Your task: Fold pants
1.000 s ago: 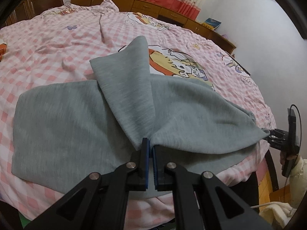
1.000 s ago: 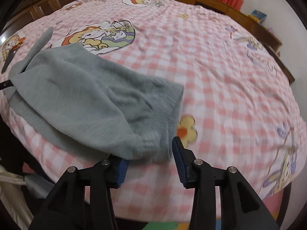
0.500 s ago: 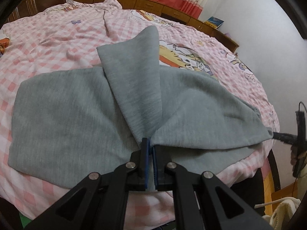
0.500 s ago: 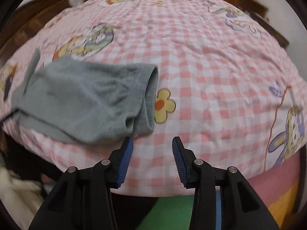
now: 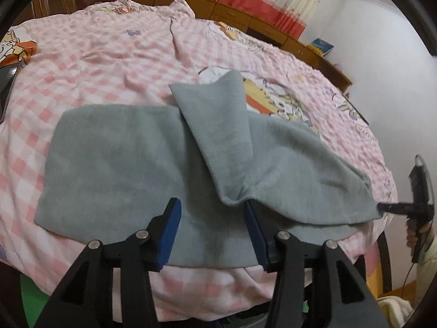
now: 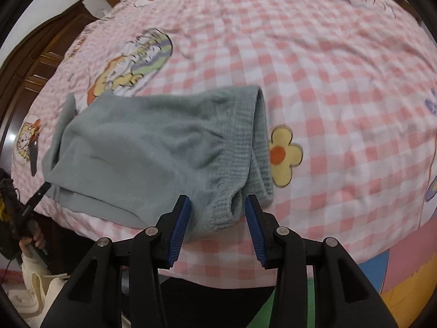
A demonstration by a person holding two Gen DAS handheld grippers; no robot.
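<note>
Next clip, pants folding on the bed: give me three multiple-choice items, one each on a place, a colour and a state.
1. Where do the grey knit pants lie?
A. on the pink checked bedsheet
B. on the floor
C. on a chair

2. What colour are the gripper pads?
A. red
B. blue
C. white

3. How does the left gripper stand?
A. shut on cloth
B. out of view
C. open

Answers:
1. A, checks show all round the cloth.
2. B, blue strips line both fingers in each view.
3. C, its fingers stand apart with the fold's edge between them.
</note>
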